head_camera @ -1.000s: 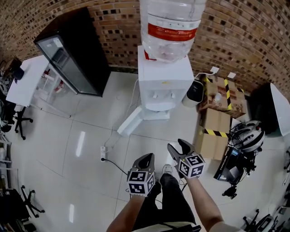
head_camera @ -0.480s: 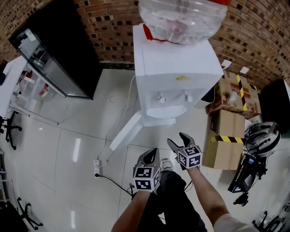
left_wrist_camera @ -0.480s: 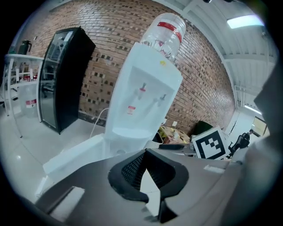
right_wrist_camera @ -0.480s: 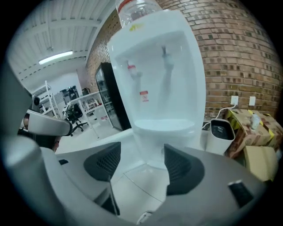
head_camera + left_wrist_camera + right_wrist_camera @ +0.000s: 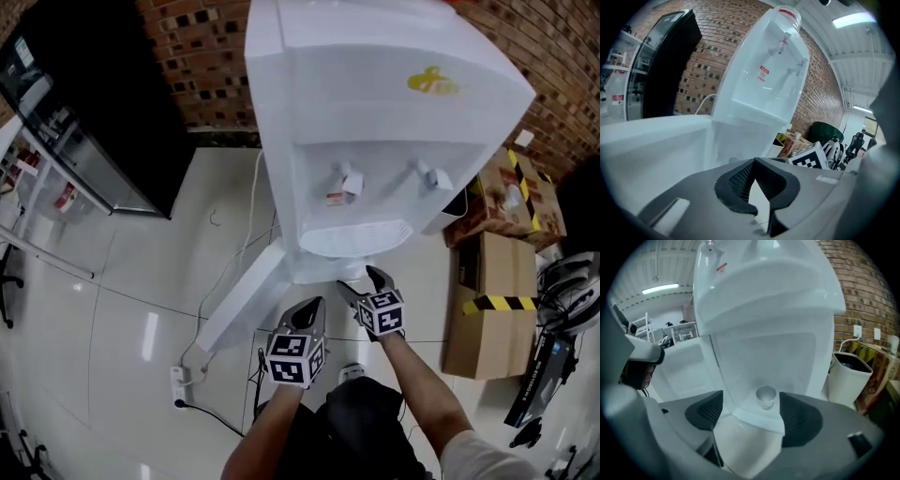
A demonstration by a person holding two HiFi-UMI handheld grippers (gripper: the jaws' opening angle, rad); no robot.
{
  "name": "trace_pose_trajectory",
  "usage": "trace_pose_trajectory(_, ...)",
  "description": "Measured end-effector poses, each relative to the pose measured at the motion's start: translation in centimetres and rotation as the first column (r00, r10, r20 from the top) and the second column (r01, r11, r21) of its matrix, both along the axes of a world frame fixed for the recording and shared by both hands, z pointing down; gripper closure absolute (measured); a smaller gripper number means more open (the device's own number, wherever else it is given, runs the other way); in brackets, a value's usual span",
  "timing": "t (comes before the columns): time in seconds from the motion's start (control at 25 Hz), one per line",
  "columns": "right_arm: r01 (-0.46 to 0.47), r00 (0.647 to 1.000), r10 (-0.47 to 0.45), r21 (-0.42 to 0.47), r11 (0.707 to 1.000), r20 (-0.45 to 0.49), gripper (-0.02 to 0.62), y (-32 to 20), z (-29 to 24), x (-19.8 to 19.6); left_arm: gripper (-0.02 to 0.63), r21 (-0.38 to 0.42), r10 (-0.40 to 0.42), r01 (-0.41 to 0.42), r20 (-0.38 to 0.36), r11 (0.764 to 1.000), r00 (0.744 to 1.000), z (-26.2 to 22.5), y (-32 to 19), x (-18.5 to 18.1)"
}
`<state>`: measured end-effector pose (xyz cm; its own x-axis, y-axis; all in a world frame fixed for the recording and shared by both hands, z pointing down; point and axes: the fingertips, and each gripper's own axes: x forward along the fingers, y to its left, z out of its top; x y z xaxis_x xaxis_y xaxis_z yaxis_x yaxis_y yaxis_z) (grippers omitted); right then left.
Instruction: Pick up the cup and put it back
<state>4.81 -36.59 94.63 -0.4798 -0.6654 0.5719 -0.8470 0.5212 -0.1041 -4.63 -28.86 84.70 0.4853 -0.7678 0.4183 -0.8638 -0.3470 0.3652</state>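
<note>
A small clear cup point(image 5: 766, 397) stands upright on the ledge in the recess of the white water dispenser point(image 5: 375, 112). In the right gripper view it sits just ahead of the jaws, between their lines and untouched. My right gripper point(image 5: 752, 416) is opening, with wide jaws and nothing in them; in the head view the right gripper point(image 5: 361, 284) points at the dispenser's foot. My left gripper point(image 5: 307, 314) hangs beside it, lower and to the left. The left gripper point(image 5: 754, 164) has its jaw tips together and holds nothing. The head view does not show the cup.
A black glass-door cabinet point(image 5: 84, 122) stands to the left against the brick wall. Cardboard boxes with striped tape point(image 5: 487, 309) and a white bin point(image 5: 851, 376) are on the right. A long white panel point(image 5: 244, 300) leans beside the dispenser, with a power strip point(image 5: 178, 384) and cable on the floor.
The head view has closed in on the dispenser, which now fills the top. Both grippers have moved forward toward its base, and the right jaws have spread wider.
</note>
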Motion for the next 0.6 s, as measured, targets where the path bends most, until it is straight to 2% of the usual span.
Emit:
trace_pose_trajectory(0.28, -0.063, 0.998, 0.063, -0.018, 0.998, 0.005, 0.176, -4.6, 7.6, -0.3, 0.604, 0.02, -0.002, 0.002, -0.016, 1.0, 1.0, 4.9, -2.1, 0.2)
trace_pose_trajectory(0.6, -0.1, 0.995, 0.1, -0.009, 0.995, -0.008, 0.17, -7.5, 10.9, -1.1, 0.604, -0.013, -0.043, 0.043, 0.002, 0.999, 0.999, 8.5, -3.1, -0.3)
